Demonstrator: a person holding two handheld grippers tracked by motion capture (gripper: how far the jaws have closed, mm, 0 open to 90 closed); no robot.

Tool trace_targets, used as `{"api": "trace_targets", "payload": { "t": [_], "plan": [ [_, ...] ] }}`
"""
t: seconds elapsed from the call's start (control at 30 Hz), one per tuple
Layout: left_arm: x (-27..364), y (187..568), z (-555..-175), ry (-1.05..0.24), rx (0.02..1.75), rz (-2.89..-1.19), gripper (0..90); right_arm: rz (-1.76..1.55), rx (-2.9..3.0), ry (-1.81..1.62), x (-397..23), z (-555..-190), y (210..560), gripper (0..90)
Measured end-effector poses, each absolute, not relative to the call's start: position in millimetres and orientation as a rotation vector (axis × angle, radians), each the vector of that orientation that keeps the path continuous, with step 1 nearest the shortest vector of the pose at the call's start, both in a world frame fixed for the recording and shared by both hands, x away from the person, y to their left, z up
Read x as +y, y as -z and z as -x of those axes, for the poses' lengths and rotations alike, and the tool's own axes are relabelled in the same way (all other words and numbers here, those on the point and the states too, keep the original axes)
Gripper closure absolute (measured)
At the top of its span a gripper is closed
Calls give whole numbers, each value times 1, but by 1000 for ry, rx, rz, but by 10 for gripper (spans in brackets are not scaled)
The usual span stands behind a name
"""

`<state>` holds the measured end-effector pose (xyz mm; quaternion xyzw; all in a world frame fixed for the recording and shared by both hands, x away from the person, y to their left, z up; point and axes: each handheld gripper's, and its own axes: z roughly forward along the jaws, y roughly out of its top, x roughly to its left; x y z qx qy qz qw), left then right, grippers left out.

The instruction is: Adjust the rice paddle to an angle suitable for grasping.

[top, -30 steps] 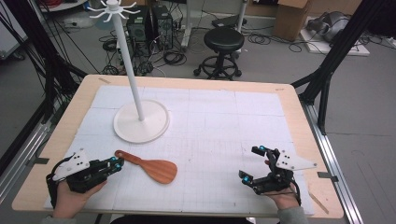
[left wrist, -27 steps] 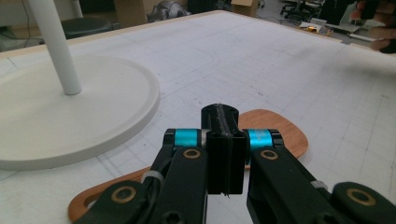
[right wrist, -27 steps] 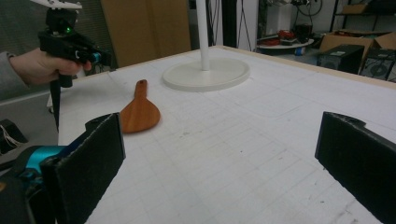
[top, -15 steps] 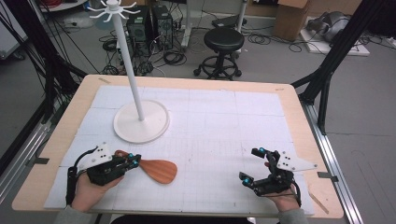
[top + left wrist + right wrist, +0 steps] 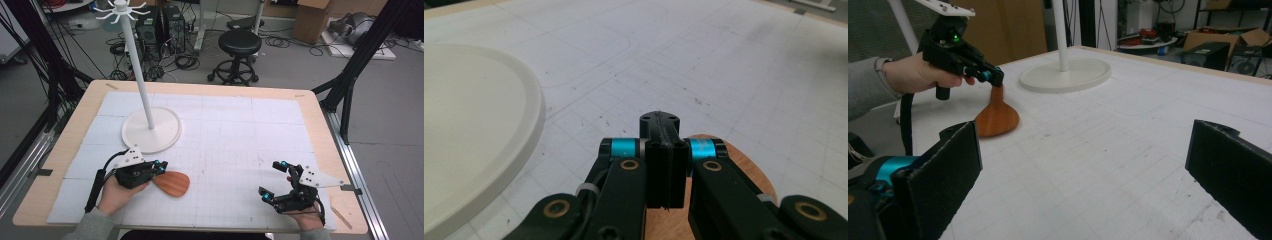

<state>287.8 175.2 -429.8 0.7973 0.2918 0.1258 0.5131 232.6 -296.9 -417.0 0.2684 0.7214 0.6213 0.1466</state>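
High view: wooden spatula (image 5: 171, 183) lies level, blade pointing right.

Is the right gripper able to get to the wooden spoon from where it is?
Probably yes. The right gripper has its jaws open, and bare mat lies between it and the wooden spoon. But the left gripper is over the handle, so only the spoon's bowl is free.

The wooden spatula (image 5: 171, 183) lay on the table (image 5: 240, 140), just in front of the rack's base (image 5: 151, 130). The left gripper (image 5: 159, 165) stood at its handle end, the right gripper (image 5: 276, 181) well apart to the right.
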Motion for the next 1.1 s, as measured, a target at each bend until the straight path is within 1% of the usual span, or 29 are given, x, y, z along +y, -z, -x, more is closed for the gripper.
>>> {"api": "trace_targets", "payload": {
  "t": [0.1, 0.2, 0.33, 0.5, 0.83, 1.1],
  "plan": [
    [165, 433, -297, -280, 697, -1964, 895, -777, 2069, -1789, -298, -229, 417, 3],
    [155, 433, -303, -270, 656, -2007, 895, -795, 2073, -1782, -301, -226, 418, 3],
    [143, 438, -307, -248, 655, -2062, 896, -816, 2061, -1777, -306, -220, 418, 3],
    [139, 439, -311, -233, 663, -2071, 895, -832, 2037, -1772, -312, -214, 417, 3],
    [127, 446, -318, -252, 708, -2168, 895, -855, 2008, -1760, -318, -209, 418, 3],
    [128, 445, -317, -231, 726, -2172, 896, -843, 2019, -1758, -317, -210, 418, 3]
  ]
}}
